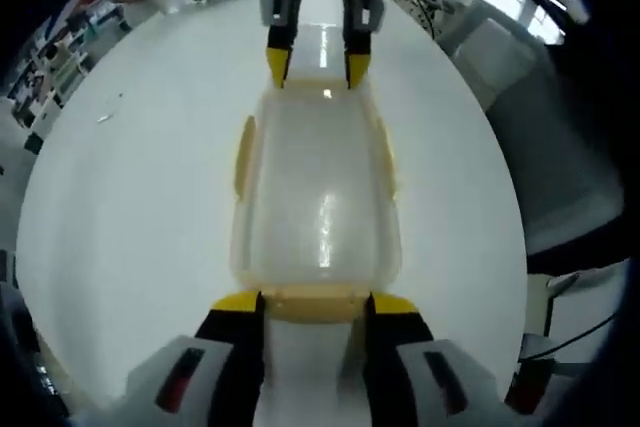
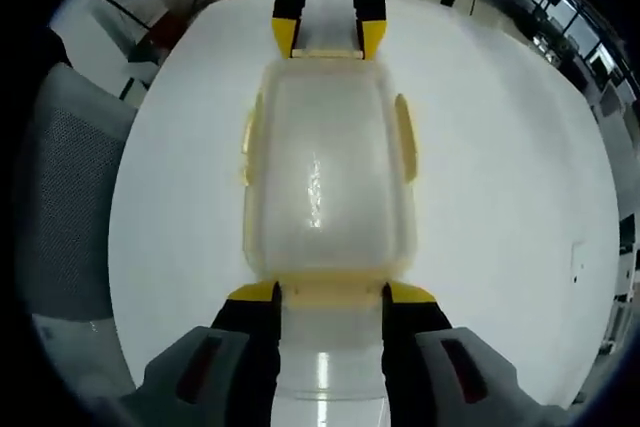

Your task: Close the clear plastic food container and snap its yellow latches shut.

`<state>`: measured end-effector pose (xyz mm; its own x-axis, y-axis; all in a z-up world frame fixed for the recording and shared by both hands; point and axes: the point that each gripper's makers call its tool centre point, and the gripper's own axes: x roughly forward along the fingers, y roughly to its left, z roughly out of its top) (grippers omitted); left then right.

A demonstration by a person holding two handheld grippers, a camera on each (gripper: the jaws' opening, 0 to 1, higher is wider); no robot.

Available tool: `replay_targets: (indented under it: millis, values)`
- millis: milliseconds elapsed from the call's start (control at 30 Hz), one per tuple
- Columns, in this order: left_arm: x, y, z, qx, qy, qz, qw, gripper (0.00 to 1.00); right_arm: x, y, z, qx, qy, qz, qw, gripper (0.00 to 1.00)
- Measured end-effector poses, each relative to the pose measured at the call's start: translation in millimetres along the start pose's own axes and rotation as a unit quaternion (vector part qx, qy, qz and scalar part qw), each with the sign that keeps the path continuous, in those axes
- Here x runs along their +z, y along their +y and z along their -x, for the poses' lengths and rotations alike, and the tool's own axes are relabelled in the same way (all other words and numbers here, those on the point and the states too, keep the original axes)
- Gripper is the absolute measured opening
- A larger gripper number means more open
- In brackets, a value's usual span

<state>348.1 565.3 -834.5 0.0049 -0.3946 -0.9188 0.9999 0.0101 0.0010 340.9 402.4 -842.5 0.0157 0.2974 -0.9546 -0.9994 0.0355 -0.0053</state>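
Both grippers' fingers [image 1: 313, 305] [image 2: 330, 295] stand apart, straddling the container's [image 2: 325, 187] end latches [image 2: 333, 290]; uneven pressing could skid it.

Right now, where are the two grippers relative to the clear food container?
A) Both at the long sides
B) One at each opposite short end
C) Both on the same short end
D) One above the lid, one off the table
B: in the left gripper view, the left gripper sits at the near short end of the container, with the right gripper at the far end.
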Motion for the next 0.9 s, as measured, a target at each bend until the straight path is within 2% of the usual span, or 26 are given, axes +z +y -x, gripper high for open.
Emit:
replay_targets:
  millis: [167, 300, 467, 600, 700, 900]
  values:
    - [5.4, 9.2, 15.5, 0.0, 0.004, -0.006, 1.0, 0.34, 6.9, -4.1, 16.0, 0.002, -0.013, -0.011, 0.9999, 0.36]
    - [13.9, 15.3, 29.4, -0.001, -0.005, -0.002, 1.0, 0.35, 9.6, -8.4, 34.1, -0.005, -0.028, -0.016, 0.9995, 0.36]
    - [31.0, 18.6, 44.8, 0.004, -0.023, -0.003, 0.9997, 0.34, 6.4, -15.2, 52.3, -0.01, -0.023, -0.012, 0.9996, 0.36]
    - [37.0, 23.1, 50.5, 0.007, -0.021, -0.008, 0.9997, 0.34, 8.6, -17.8, 65.2, -0.019, -0.019, -0.006, 0.9996, 0.36]
    - [40.1, 22.3, 52.4, 0.0, -0.03, 0.0, 0.9996, 0.34, 6.4, -17.3, 67.0, -0.024, -0.017, -0.003, 0.9996, 0.36]
    - [43.7, 17.9, 51.2, -0.001, -0.024, -0.007, 0.9997, 0.34, 3.1, -13.5, 66.9, -0.025, -0.01, -0.005, 0.9996, 0.36]
